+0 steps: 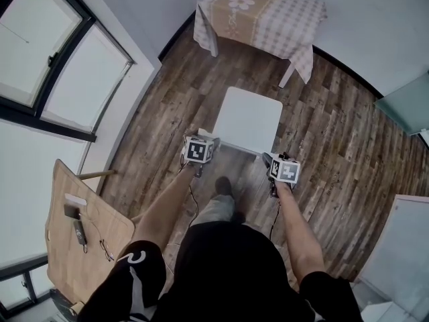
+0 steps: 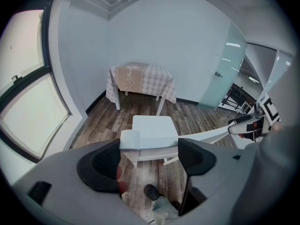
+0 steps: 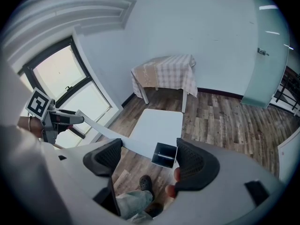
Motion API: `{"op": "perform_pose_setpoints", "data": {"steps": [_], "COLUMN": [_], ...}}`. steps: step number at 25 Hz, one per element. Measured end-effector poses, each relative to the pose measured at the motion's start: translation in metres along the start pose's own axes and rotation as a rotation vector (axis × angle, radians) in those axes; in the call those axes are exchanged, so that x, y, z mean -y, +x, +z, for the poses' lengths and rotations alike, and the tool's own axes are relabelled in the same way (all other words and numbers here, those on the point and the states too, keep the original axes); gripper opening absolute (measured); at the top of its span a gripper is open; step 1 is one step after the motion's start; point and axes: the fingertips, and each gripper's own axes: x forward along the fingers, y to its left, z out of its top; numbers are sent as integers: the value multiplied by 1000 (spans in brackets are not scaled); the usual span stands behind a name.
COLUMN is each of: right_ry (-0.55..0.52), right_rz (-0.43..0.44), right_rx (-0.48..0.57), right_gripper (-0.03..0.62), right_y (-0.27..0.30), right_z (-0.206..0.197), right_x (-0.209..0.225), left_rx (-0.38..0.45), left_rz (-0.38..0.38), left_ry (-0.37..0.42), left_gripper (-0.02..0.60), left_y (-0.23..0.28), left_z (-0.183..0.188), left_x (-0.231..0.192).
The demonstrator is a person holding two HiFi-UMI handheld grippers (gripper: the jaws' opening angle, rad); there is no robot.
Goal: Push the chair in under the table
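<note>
Claws apart: the left claw (image 2: 149, 156) and the right claw (image 3: 147, 158) are each straddling one end of the white chair's (image 1: 248, 118) back rail, on the side away from the table (image 1: 281, 19). Pushing evenly from both ends is looking like the way to keep it tracking straight. Flat-seated and plain, the chair is sitting well short of the table, facing it.

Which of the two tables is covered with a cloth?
The far table, ahead of the white chair; the wooden table by the window is uncovered.
</note>
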Motion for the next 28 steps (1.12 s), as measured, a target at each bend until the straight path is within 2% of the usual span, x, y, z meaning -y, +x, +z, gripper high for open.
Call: {"op": "perform_pose_setpoints", "data": {"steps": [12,21,28], "right_ry": [-9,-11,-8], "right_rz": [-33,-49,-46], "right_rx": [12,3,1], "right_gripper": [382,382,382], "right_y": [31,49,69], "right_z": [48,76,107], "right_x": [2,6,10], "left_rx": [6,-40,-13], "left_rz": [-15,-8,-16], "left_ry": [7,-7,0], "left_gripper": [379,379,380], "left_y": [26,44,63], "left_z": [47,63,99], "left_x": [-23,-34,-46]}}
